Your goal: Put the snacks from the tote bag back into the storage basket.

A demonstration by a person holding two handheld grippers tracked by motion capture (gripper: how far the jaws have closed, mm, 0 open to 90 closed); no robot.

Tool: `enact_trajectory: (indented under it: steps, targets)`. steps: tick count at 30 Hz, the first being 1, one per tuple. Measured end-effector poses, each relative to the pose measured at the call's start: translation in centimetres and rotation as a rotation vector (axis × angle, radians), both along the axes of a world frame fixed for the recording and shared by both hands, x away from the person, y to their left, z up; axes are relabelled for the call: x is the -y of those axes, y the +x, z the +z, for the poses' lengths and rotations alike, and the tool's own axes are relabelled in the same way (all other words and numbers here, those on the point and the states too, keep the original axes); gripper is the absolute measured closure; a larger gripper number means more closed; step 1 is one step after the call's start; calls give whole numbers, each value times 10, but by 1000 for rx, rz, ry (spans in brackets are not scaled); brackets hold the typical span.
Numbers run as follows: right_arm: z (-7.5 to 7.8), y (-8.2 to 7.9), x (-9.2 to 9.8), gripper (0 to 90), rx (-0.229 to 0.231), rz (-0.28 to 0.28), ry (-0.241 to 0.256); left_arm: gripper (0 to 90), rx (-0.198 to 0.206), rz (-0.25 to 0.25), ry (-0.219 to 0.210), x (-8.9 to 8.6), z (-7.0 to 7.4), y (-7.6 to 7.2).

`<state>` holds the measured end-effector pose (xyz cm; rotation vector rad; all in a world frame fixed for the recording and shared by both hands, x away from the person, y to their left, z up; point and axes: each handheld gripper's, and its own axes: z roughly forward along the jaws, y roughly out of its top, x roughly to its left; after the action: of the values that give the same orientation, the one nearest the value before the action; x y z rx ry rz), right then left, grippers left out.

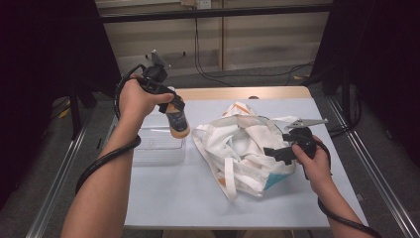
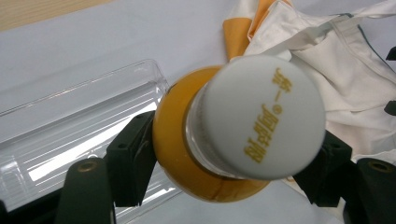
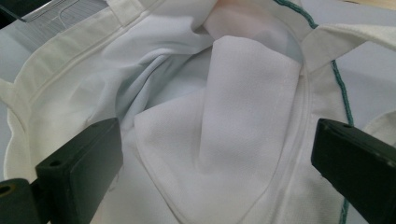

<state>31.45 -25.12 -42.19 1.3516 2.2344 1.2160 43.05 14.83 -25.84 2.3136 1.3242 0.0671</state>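
Note:
My left gripper (image 1: pixel 173 106) is raised above the table's left side, shut on a bottle (image 1: pixel 179 122) of orange liquid. In the left gripper view the bottle's white cap (image 2: pixel 264 116) with gold lettering faces the camera, and the black jaws of that gripper (image 2: pixel 229 161) press on the orange body from both sides. A crumpled white cloth bag (image 1: pixel 237 148) with orange and teal trim lies mid-table. My right gripper (image 1: pixel 278 153) hovers at the bag's right side. In the right gripper view that gripper (image 3: pixel 215 163) stands open over the bag's white fabric (image 3: pixel 210 116), holding nothing.
A clear plastic box (image 1: pixel 158 144) sits on the pale blue table (image 1: pixel 198 203) under and behind the bottle, left of the bag; it appears again in the left gripper view (image 2: pixel 70 135). Metal rails run along both sides of the table. Cables lie on the floor beyond.

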Motion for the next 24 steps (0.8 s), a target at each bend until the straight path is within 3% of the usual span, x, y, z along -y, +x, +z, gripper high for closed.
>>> enact_trajectory:
  steps: [24]
  targets:
    - [1,0,1,22,5,0,-1,304,0,29,5,-17,-1,2]
